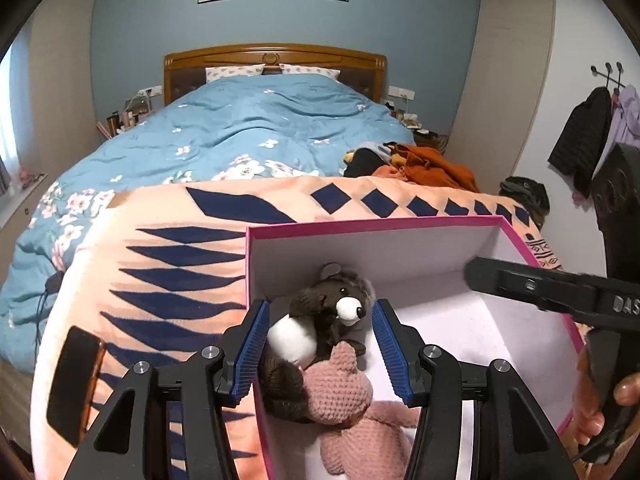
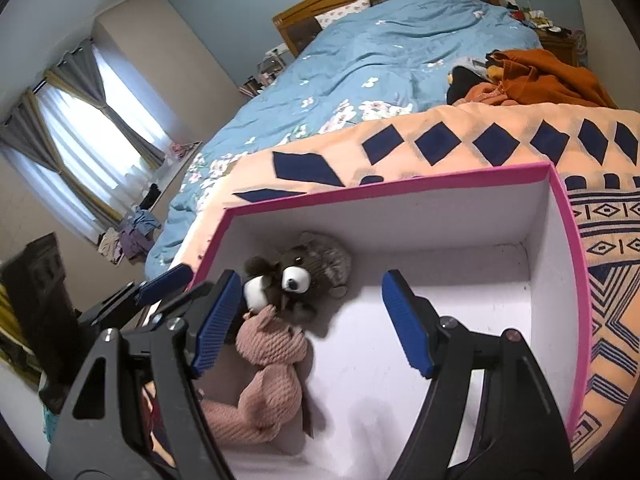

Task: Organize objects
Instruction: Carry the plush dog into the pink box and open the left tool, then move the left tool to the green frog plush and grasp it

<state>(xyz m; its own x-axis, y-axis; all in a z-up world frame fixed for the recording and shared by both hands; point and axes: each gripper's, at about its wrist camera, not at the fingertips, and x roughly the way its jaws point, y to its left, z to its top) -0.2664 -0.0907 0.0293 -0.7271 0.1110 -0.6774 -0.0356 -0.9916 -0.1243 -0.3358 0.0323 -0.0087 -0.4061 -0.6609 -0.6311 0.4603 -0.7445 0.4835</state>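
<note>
A pink-rimmed box with white walls sits on the patterned peach blanket at the bed's foot. Inside lie a dark brown plush bear with a white snout and a pink knitted plush, touching each other at the box's left side. My left gripper is open, its blue pads on either side of the bear, over the box's left wall. My right gripper is open above the box; its finger shows in the left wrist view.
A black phone lies on the blanket left of the box. Orange and dark clothes are piled on the blue quilt. Coats hang on the right wall. A window is on the left.
</note>
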